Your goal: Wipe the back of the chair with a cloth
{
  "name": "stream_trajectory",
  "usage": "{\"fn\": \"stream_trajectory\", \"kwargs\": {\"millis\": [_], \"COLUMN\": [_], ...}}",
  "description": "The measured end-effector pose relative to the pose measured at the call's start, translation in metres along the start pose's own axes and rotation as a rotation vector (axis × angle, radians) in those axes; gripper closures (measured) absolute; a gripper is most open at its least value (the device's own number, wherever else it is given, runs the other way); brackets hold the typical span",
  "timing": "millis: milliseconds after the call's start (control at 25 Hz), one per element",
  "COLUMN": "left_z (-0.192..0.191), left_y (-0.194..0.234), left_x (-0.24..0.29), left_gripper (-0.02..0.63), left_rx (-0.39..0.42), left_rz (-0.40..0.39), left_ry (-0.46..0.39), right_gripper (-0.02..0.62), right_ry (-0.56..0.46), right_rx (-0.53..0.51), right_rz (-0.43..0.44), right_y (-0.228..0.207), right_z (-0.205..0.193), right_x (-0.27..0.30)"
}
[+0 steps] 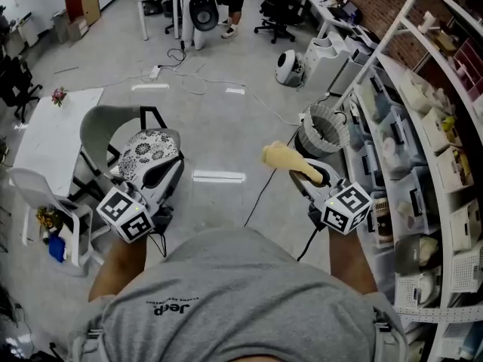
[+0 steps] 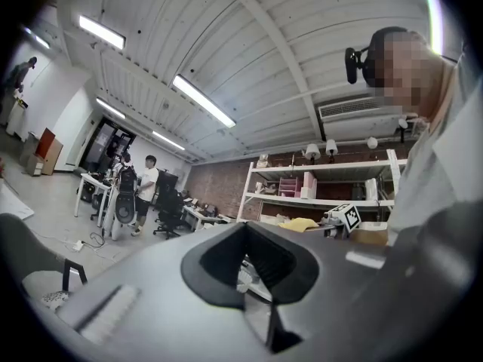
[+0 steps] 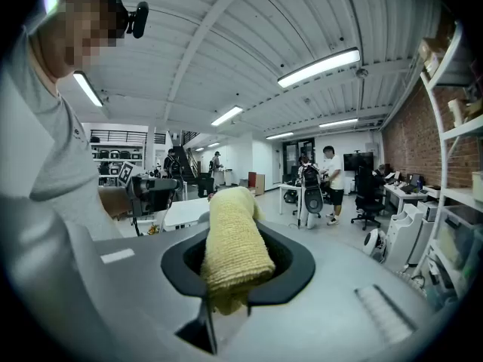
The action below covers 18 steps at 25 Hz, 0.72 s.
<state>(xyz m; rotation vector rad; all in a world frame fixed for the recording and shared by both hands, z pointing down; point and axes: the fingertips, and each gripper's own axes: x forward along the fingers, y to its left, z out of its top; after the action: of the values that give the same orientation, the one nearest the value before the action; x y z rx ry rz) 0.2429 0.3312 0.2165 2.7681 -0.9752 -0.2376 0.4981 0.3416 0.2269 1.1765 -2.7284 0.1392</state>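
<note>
Wiping hasn't started yet imo: right gripper point(image 1: 308, 175) clamps the rolled yellow cloth point(image 1: 281, 157) mid-air, left gripper point(image 1: 160, 173) is closed up, empty; grey chair back point(image 1: 102, 123) looks untouched.

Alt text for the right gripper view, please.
The right gripper clamps a rolled yellow cloth, pointing into a large workshop under strip lights. The wearer's grey shirt fills the left edge; a person in white stands far behind.

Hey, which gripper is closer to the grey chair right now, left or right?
Left. The left gripper is right at the chair, by its seat. The right gripper, holding the yellow cloth, is well off to the chair's right.
</note>
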Motion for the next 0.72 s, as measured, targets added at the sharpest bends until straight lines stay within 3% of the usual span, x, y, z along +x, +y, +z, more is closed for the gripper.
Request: {"fn": "stream_trajectory", "kwargs": {"millis": [720], "left_z": [-0.022], "left_y": [-0.071], "left_x": [0.042], "left_gripper": [0.568], "left_rx": [0.006], "left_rz": [0.021], "left_ry": [-0.004], "right_gripper": [0.525], "right_ry": [-0.015], "right_rx": [-0.008], "right_rz": [0.046], "right_y": [-0.031], "right_z": [-0.010], "right_x": [-0.068]}}
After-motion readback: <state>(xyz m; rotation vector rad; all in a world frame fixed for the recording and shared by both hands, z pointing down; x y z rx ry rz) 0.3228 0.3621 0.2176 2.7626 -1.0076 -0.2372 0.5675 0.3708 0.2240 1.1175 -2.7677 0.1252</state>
